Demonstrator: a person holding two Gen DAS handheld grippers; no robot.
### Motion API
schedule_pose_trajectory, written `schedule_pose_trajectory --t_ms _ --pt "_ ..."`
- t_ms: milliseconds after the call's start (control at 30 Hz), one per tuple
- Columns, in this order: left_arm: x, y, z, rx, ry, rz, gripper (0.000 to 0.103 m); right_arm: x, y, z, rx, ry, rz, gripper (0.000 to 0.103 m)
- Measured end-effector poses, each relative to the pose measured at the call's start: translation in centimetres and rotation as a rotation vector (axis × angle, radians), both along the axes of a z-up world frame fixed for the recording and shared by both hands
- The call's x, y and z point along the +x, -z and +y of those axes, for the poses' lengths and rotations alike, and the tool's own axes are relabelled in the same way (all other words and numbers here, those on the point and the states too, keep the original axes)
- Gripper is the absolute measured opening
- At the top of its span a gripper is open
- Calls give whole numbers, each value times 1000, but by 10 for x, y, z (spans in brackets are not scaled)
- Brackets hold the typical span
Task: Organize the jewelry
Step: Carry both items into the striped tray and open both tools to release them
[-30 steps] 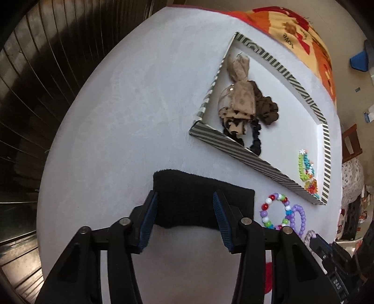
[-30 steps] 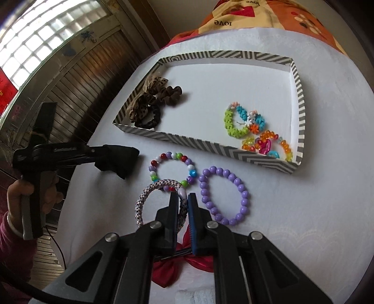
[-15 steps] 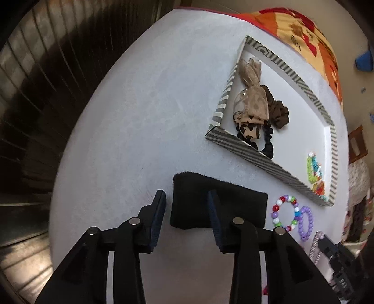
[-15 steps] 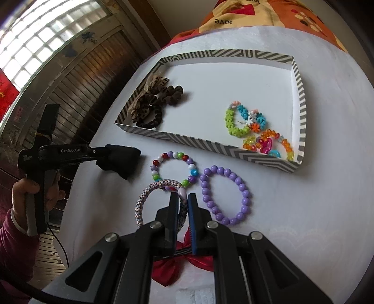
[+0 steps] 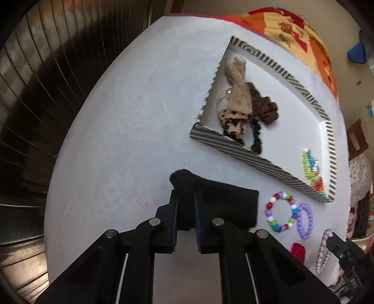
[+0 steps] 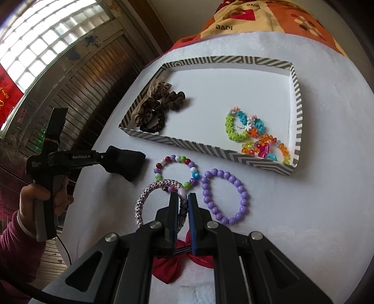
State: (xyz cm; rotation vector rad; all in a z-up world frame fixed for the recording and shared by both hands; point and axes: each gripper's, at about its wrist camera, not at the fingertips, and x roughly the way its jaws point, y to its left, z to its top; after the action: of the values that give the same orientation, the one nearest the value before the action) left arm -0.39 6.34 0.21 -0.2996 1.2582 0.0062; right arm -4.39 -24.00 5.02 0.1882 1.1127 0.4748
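My left gripper (image 5: 186,195) is shut on a black fabric band (image 5: 222,201), held just above the white table; it also shows in the right wrist view (image 6: 125,161). My right gripper (image 6: 181,197) is shut on a braided purple-white bracelet (image 6: 149,198). A striped tray (image 6: 205,145) holds brown scrunchies (image 6: 159,105), a flower-bead bracelet (image 6: 243,126) and an orange-bead bracelet (image 6: 266,147). A multicolour bead bracelet (image 6: 177,170) and a purple bead bracelet (image 6: 224,196) lie on the table in front of the tray.
A red bow (image 6: 177,264) lies under my right gripper. An orange patterned cloth (image 6: 257,18) covers the far table end. The table's left edge drops off toward a dark wooden floor (image 5: 35,93). A hand (image 6: 42,198) holds the left gripper.
My left gripper has closed on the black fabric band, which now bunches up between the jaws. My right gripper stays shut on the braided bracelet, barely moved.
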Motion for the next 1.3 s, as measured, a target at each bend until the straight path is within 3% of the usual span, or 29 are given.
schedule_pose_trajectory --t_ms 367,633,1000,1300 --pt "-15 -68 -25 -27 51 -136 1 -1 -30 -6 -9 -4 -71 8" --pt "-1 -103 -53 -9 97 -207 1 15 -39 -19 -32 15 -100 8" --pt "36 -105 -96 2 167 -213 1 53 -40 -41 -84 55 -105 8" --pt "90 -92 -105 2 172 -187 1 98 -25 -56 -135 94 -79 8"
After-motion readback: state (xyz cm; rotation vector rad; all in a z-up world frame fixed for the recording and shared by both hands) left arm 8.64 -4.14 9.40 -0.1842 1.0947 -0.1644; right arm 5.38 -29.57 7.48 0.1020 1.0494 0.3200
